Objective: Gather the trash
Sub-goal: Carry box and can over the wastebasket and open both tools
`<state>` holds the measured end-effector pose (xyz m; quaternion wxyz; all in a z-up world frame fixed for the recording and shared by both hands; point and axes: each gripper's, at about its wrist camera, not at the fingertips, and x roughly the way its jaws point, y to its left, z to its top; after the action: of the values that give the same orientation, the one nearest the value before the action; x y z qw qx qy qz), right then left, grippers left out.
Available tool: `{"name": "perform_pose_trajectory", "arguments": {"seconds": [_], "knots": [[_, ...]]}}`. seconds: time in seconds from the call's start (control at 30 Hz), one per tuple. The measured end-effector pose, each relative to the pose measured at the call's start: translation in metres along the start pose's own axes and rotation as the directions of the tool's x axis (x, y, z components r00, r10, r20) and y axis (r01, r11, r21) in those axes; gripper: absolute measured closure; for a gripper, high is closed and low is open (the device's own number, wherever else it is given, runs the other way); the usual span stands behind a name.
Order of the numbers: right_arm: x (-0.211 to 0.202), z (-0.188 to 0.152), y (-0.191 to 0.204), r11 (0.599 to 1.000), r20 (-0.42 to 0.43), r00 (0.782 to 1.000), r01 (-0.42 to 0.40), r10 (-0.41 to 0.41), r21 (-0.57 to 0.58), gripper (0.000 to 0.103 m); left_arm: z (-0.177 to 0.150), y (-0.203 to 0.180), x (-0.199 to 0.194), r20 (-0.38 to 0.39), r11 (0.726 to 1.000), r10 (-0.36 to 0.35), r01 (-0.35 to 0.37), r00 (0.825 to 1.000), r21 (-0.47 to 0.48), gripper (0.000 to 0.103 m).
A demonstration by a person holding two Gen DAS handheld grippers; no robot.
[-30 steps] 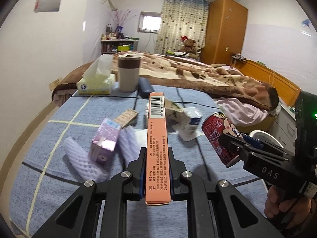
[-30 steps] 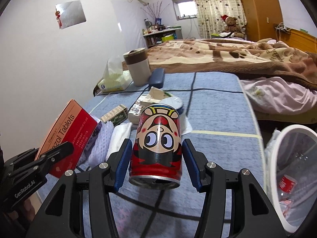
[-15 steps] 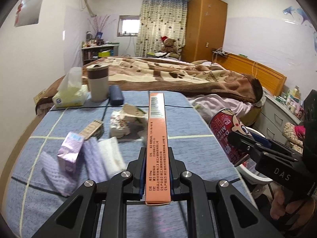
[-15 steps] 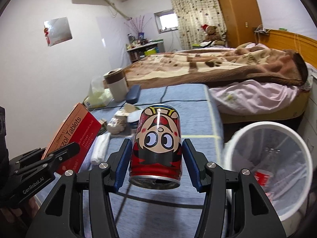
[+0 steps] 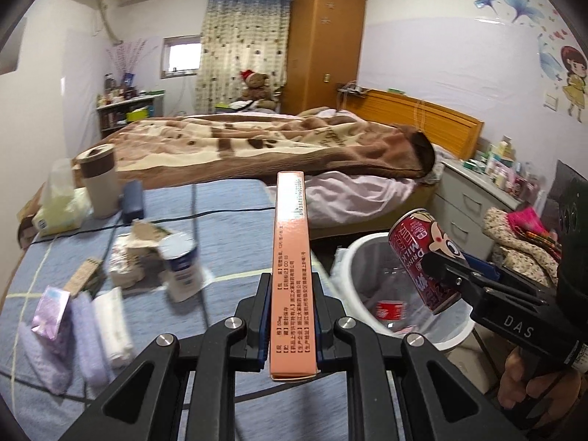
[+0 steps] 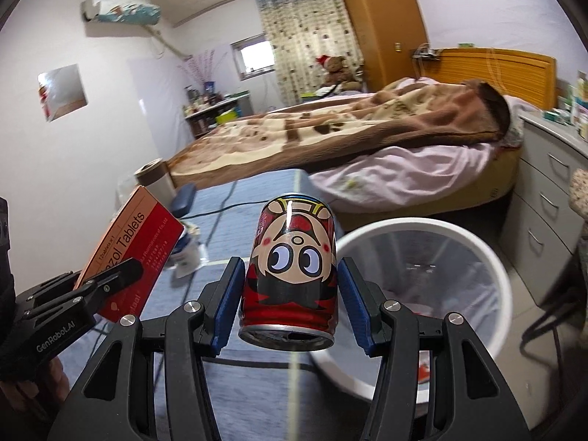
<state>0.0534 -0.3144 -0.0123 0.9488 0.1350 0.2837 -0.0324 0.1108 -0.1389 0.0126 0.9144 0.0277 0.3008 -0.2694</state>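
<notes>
L gripper (image 5: 290,316) pinches a thin orange tablet box (image 5: 292,272) edge-on over the blue quilt (image 5: 228,228); R gripper (image 6: 288,305) clamps a red cartoon milk can (image 6: 290,272), held upside down just beside the rim of the white bin (image 6: 422,228), w/ a red wrapper (image 5: 391,308) already inside. Left on the quilt: 1 white cup (image 5: 182,264), torn carton (image 5: 143,235), purple packet (image 5: 51,310), folded cloths (image 5: 95,330), tissue pack (image 5: 58,205), tumbler (image 5: 99,180), dark case (image 5: 132,200). Nothing sits between can & bin.

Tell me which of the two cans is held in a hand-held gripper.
The red cartoon-face can, clamped in the right hand-held gripper; the white-and-blue can stands on the blue bedcover.
</notes>
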Motion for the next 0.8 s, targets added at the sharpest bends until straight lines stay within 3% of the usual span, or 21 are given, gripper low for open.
{"name": "perform_pose_trajectory", "arguments": {"seconds": [0.37,0.8], "knots": [[0.000,-0.003,-0.046,0.988,-0.038,0.990,0.137,-0.134,0.071,0.049,0.010,-0.060,0.041,-0.049,0.989,-0.136,0.139,0.989,0.057,0.085],[0.011,-0.008,-0.080,0.969,-0.097,0.970,0.230,-0.221,0.092,0.049,0.008,-0.099,0.086,-0.135,0.976,-0.175,0.189,0.975,0.104,0.085]]}}
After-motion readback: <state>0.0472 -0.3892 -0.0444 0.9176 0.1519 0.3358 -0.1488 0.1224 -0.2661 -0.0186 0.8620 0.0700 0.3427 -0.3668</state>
